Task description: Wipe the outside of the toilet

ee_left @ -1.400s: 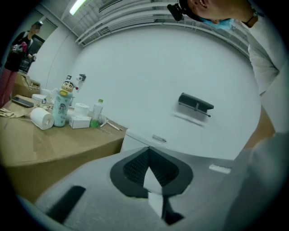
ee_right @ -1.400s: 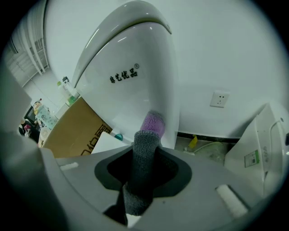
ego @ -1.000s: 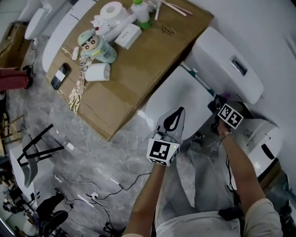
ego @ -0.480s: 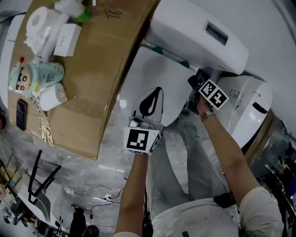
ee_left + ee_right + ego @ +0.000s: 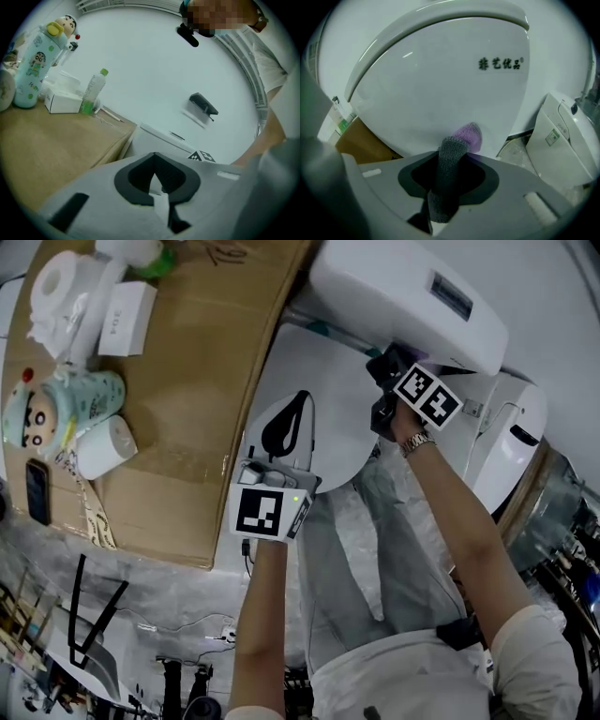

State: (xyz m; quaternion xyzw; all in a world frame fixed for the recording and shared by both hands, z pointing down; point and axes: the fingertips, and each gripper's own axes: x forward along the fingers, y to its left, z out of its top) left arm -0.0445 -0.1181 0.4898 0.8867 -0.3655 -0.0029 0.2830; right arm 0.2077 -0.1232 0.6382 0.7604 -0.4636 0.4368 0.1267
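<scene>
While glossy white toilet [image 5: 440, 84] sits closed, right hand-held gripper [image 5: 451, 157] clamps grey-purple cloth [image 5: 448, 183] against lid; left hand-held gripper [image 5: 154, 174] clenched, empty.

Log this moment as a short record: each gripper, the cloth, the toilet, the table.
left gripper: jaws shut, empty, over the toilet
right gripper: jaws shut on the cloth
cloth: grey and purple, tip at the lid; contact unclear
toilet: lid down, tank behind it
table: left of the toilet; bottle, paper roll, white box, phone
</scene>
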